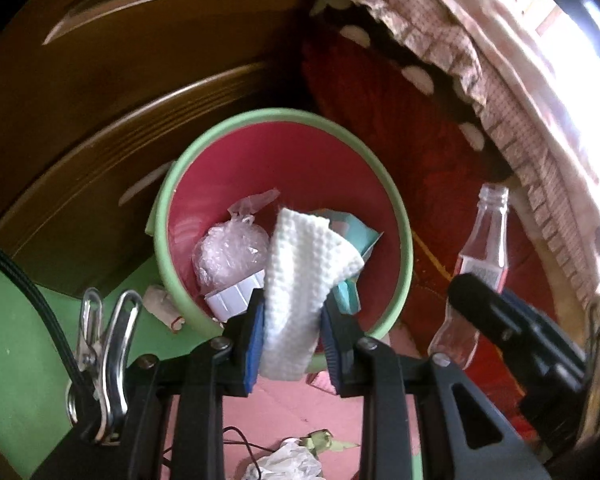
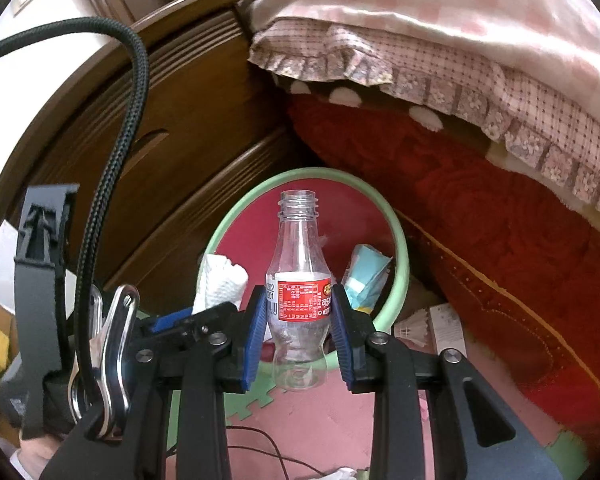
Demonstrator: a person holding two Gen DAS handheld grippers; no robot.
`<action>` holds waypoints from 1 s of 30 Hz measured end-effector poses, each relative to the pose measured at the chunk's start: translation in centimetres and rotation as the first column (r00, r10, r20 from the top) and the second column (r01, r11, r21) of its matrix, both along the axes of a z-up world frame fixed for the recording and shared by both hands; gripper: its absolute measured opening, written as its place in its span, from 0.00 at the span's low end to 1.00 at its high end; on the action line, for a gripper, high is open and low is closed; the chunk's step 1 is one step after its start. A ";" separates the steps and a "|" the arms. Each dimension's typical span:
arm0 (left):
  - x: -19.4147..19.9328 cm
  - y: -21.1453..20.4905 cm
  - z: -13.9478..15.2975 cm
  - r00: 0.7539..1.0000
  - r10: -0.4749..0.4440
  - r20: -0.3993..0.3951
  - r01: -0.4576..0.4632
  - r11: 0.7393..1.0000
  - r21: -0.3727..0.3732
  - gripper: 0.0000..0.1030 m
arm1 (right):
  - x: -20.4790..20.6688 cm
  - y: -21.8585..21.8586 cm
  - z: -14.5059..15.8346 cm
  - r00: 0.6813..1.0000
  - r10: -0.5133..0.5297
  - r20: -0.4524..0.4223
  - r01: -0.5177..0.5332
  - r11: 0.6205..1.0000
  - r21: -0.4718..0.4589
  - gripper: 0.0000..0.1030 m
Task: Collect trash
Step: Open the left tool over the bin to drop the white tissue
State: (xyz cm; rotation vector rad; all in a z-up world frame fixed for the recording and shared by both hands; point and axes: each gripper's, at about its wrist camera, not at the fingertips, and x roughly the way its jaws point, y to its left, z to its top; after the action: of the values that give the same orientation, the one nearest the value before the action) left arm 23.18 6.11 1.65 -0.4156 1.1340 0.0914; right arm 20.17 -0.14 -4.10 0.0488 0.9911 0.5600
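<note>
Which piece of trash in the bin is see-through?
The crinkly clear plastic bag, lying at the left inside the bin. The blue carton beside it is solid-coloured.

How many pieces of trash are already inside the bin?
3 visible: a clear plastic bag, a teal carton, and a white ribbed piece at the near wall. More may lie hidden behind the held paper towel.

Brown wooden dresser with grooved drawer fronts stands at left, a recessed handle cut into one drawer. Bed at right: pink checked blanket on top, frilled floral-trimmed sheet hanging below it, red bedcover draped to the floor. Pink and green foam floor mat underfoot, thin black cord lying across it.
</note>
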 end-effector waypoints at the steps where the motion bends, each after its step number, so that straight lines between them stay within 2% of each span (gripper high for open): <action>1: 0.1 0.0 -0.3 1.000 -0.002 -0.008 0.002 1.000 -0.001 0.26 | 0.1 0.0 -0.1 1.000 -0.003 -0.006 0.003 1.000 0.003 0.31; 17: 1.9 0.1 -3.1 0.997 0.001 -0.074 -0.004 0.999 -0.036 0.28 | 0.8 0.3 -1.2 0.999 -0.005 -0.035 0.005 1.000 0.002 0.31; 30: 2.0 -0.3 -3.4 0.996 -0.006 -0.087 0.003 0.999 -0.033 0.29 | 1.0 0.3 -1.6 0.999 -0.011 -0.049 0.012 1.000 0.006 0.31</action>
State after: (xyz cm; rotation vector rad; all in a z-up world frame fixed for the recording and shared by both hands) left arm 25.18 5.78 -1.78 -0.4422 1.2240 0.0877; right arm 21.16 0.13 -5.65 0.0746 1.0363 0.5539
